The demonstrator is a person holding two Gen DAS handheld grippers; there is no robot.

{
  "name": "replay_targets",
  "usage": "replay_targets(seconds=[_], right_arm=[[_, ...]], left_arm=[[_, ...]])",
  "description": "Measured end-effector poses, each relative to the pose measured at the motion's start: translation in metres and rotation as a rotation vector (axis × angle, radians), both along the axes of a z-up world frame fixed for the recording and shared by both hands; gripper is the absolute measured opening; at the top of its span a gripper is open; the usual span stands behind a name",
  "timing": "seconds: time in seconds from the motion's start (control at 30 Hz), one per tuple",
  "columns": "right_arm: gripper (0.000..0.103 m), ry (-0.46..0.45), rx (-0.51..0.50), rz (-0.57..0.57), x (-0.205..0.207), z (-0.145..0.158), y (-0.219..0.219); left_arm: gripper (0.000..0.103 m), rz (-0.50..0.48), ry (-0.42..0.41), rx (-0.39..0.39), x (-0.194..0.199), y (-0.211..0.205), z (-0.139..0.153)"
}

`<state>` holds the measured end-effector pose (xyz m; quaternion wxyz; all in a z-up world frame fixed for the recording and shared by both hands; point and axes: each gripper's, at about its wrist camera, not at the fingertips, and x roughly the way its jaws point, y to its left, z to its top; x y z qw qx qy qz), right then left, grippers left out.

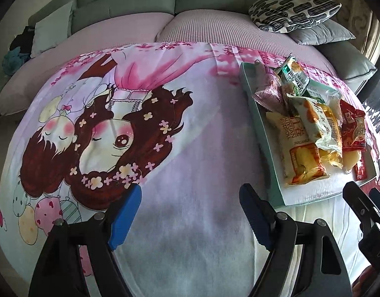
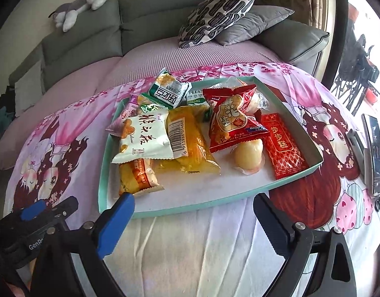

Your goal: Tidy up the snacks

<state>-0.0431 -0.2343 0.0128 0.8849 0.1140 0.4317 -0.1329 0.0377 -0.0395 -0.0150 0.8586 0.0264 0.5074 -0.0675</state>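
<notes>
My right gripper wide open, empty, near tray edge; left gripper open, empty, over cloth; snacks piled, unsorted.

You see a teal-rimmed, white-floored tray | red packet with gold characters | pink cartoon-girl cloth | black-and-white patterned cushion | blue finger pads

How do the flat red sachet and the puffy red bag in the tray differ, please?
The flat red sachet is slim, rectangular and lies flat on the tray floor near its right wall; the puffy red bag is wider, inflated, crinkled and rests tilted on other snacks. Both are red with printed characters.
</notes>
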Motion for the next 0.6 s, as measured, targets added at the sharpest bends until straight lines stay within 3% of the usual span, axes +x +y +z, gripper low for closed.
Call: replay_targets(seconds=[0.6], right_arm=[[0.098, -0.005, -0.005, -0.011, 0.0084, -0.0040, -0.0030]], left_arm=[[0.082, -0.018, 0.005, 0.017, 0.0087, -0.0047, -0.0072]])
